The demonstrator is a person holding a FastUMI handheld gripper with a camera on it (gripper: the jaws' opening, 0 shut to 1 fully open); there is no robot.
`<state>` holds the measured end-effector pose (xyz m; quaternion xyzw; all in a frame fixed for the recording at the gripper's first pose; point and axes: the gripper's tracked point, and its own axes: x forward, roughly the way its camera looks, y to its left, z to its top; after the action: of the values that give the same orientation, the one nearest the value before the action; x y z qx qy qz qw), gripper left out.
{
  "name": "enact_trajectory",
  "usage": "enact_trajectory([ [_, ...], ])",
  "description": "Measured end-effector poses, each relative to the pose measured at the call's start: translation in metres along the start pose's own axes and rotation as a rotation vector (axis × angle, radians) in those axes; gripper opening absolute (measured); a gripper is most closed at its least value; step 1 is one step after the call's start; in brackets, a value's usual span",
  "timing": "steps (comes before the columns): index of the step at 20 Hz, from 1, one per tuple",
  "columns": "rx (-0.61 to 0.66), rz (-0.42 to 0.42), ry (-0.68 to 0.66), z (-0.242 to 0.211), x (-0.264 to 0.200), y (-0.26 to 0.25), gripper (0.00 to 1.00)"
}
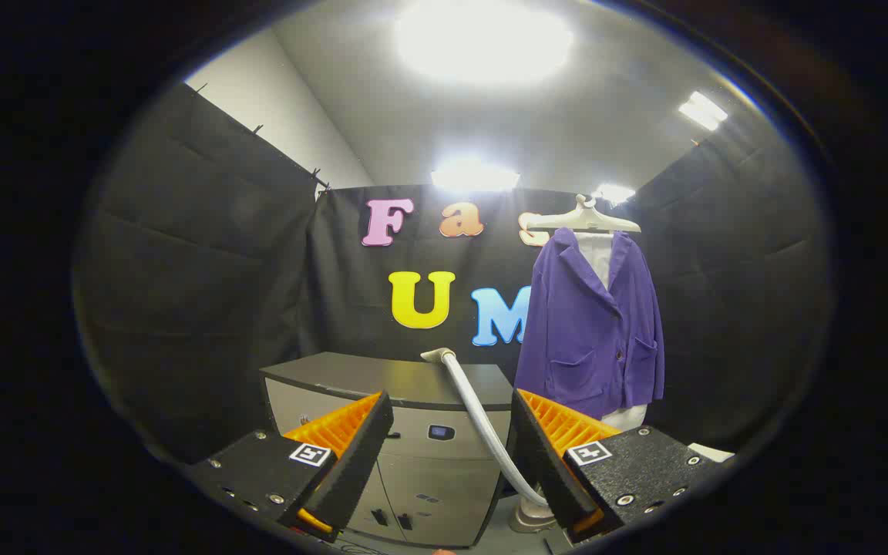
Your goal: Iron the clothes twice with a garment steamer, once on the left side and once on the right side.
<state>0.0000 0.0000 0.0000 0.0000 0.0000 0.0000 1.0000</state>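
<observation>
A purple jacket (594, 331) hangs on a pale hanger (583, 221) over a white mannequin torso, beyond my right finger. A grey steamer hose (482, 420) arches from the cabinet top down between my fingers toward a pale base (530, 518) on the floor. The steamer head lies at the hose's upper end (438, 355) on the cabinet. My gripper (450, 447) is open, its fingers wide apart with only the hose running behind the gap, not held.
A grey cabinet (382, 381) with a dark top and a small display stands just ahead of my fingers. Black cloth walls close the booth on the left, back and right. Bright ceiling lamps shine above.
</observation>
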Motion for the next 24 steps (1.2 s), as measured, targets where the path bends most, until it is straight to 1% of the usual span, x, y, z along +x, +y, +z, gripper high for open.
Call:
enact_trajectory([
  [16,0.016,-0.018,0.023,0.001,0.008,-0.039,0.95],
  [20,0.019,-0.027,-0.002,0.017,0.019,-0.046,0.95],
  [24,0.012,-0.017,-0.001,0.035,0.043,-0.041,0.95],
])
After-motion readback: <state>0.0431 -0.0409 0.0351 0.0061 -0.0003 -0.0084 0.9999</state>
